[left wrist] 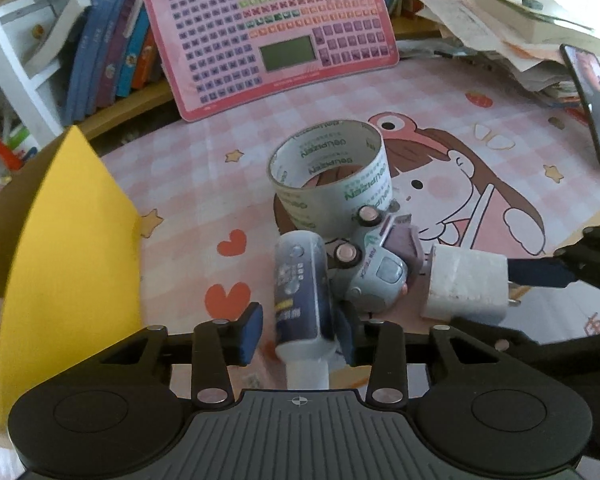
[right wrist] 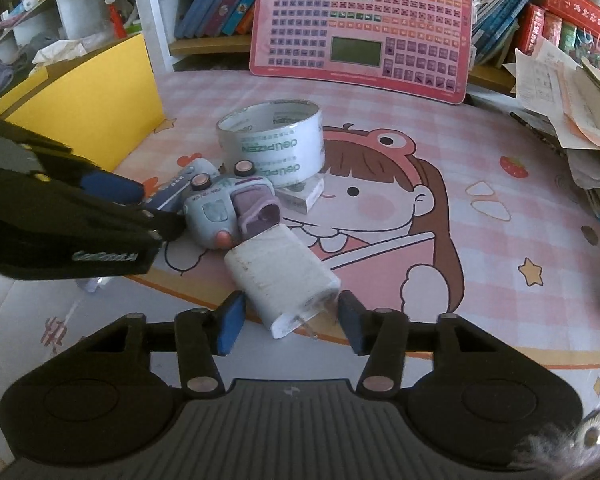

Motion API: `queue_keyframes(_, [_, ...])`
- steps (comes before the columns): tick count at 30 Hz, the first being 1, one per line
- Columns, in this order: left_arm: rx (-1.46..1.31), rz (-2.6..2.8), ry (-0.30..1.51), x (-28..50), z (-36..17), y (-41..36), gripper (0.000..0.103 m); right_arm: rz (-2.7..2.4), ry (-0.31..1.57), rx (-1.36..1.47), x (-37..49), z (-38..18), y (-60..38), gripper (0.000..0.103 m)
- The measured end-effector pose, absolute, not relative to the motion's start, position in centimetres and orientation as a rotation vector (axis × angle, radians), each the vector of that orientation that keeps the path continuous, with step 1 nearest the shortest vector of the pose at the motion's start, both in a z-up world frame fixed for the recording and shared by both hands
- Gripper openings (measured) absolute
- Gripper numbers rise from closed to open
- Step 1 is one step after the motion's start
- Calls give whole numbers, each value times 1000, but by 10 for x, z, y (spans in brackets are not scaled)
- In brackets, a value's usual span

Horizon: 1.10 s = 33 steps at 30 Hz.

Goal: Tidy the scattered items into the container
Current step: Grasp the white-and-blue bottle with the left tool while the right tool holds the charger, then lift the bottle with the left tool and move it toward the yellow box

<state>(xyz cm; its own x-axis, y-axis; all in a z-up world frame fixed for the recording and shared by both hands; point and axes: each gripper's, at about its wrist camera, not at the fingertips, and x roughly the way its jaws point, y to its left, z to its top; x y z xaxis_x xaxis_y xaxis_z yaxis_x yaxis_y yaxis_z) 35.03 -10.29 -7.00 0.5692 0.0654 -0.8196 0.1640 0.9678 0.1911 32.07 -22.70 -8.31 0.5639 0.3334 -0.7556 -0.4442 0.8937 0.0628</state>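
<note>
Clutter sits in one tight heap at the middle of your bench (left wrist: 204,168), on the pink cartoon mat. Your left fingers (left wrist: 300,330) straddle the blue-labelled bottle (left wrist: 302,296), which lies on its side with the cap toward you; the right pad (left wrist: 346,334) looks to be against it, the left pad (left wrist: 250,332) stands just apart, so you are not yet clenched on it. At one o'clock from the bottle the toy car (left wrist: 374,268) lies tipped, touching it, and the tape roll (left wrist: 332,174) stands at twelve. Your right fingers (right wrist: 292,324) bracket the white charger plug (right wrist: 284,280); a gap shows on both sides, so that grip is released too. From that side the toy car (right wrist: 228,212) is at eleven o'clock, touching the plug. The yellow box (left wrist: 72,240), your container, waits at nine o'clock from the heap, well apart.
</note>
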Motion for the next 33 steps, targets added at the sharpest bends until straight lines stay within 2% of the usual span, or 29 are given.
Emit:
queue_keyframes(5, [233,-46,986,364,-77,-100,35,478,838,-171,328,-84,-224,62])
queue_keyframes(10, [172,-41,999,376,-77,-93,35,520,824,-216,335,-86,-214,64])
queue_keyframes(14, [115,-36,1014,378,-76,-88,35,542,815,-233,336,-86,-209,61])
queue_keyframes(15, [105,-40,1014,378,-76,-87,31,545,816,-231,336,-86,-210,60])
queue_keyframes(17, [92,-39,1015,378,-76,-87,31,548,814,-228,336,-86,-211,52])
queue_keyframes(23, [42,-26,1018,372,-72,-86,31,493,807,-199,332,-83,-219,42])
queue_keyframes(33, [-76,-69,947,336,-43,-85,31,497,825,-107,312,-70,-230,42])
